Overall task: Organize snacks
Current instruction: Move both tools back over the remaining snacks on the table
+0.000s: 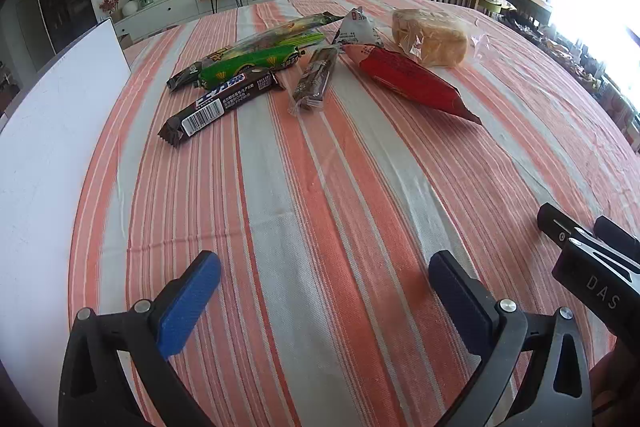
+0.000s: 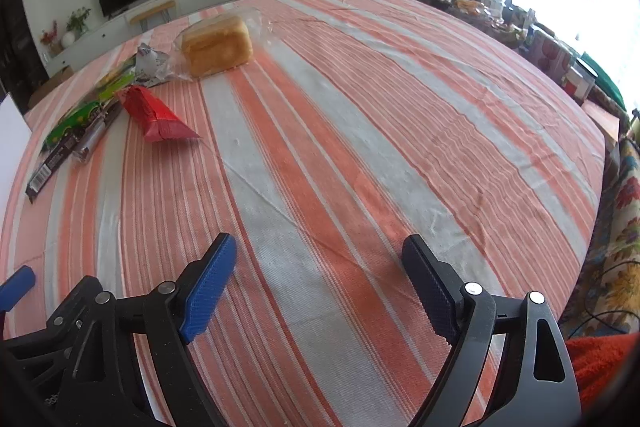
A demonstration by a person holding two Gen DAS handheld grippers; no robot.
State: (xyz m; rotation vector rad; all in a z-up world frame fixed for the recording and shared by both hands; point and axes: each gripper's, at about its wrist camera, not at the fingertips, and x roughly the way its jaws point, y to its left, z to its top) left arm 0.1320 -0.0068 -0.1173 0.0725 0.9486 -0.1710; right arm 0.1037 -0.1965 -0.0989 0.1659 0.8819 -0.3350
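Cloth (image 1: pixel 320 187): woven, striped orange, white and grey, lightly creased, covering the table.
Board (image 1: pixel 52 131): flat white panel with a matte face, at the left edge of the cloth.
Left tongs (image 1: pixel 324 291): jaws wide, nothing between them; blue ribbed pads on black arms, low over bare cloth at the near edge.
Right tongs (image 2: pixel 318 279): jaws wide, holding nothing; same blue ribbed pads, over bare cloth to the right of the left tongs.
Snacks: clustered at the far left of the cloth, well apart from both tongs.
Bread (image 1: pixel 430 37): blocky golden loaf in loose clear film, farthest right of the cluster.
Red pack (image 1: pixel 404 79): glossy tapered pouch with crimped ends, just near of the bread.
White pack (image 1: pixel 356 29): crinkled, roughly pyramid-shaped, touching the red pack's far end.
Brown bar (image 1: pixel 218 101): long dark foil wrapper with a barcode and serrated ends, nearest the board.
Green pack (image 1: pixel 250 65): shiny long wrapper, lying against the brown bar's far side.
Clear stick (image 1: pixel 314 79): slim transparent wrapper over a dark filling, between the brown bar and the red pack.
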